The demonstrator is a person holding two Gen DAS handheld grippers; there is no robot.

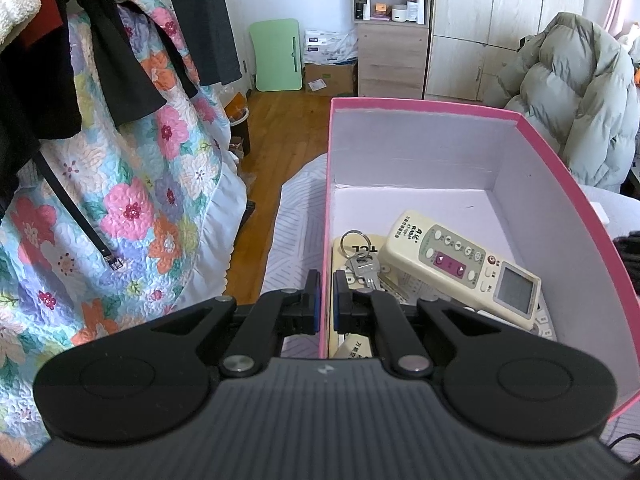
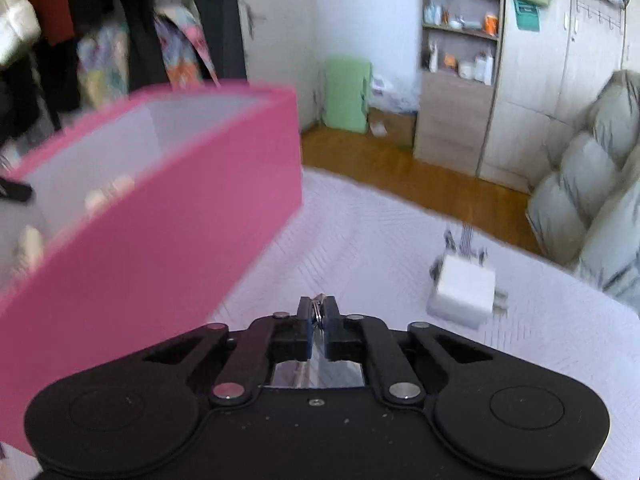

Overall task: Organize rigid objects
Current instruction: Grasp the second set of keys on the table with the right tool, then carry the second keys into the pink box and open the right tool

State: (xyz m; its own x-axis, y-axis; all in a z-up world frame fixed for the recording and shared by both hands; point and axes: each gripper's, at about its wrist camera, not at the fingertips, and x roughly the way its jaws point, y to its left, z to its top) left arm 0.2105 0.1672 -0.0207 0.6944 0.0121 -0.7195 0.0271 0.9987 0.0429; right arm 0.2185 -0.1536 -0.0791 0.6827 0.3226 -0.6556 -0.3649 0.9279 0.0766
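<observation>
The left claw (image 1: pixel 326 298) is closed on the near wall of the pink box (image 1: pixel 560 160), which is steadied on the bed (image 2: pixel 360 240). Remotes (image 1: pixel 460 268) and keys (image 1: pixel 362 264) lie inside, at 1 o'clock of that claw. The right claw (image 2: pixel 318 310) is closed on a thin metal item, too blurred to identify. A pick-up is judged to be in hand; next, a lift toward the box at 10 o'clock is called for. A white charger (image 2: pixel 464 288) lies at 2 o'clock.

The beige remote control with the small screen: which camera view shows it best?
The left wrist view. There the beige remote control lies sharp and unobstructed inside the pink box, its buttons and screen readable. The right wrist view is blurred and sees the box from outside; only pale smears show inside, so the remote cannot be identified there.
</observation>
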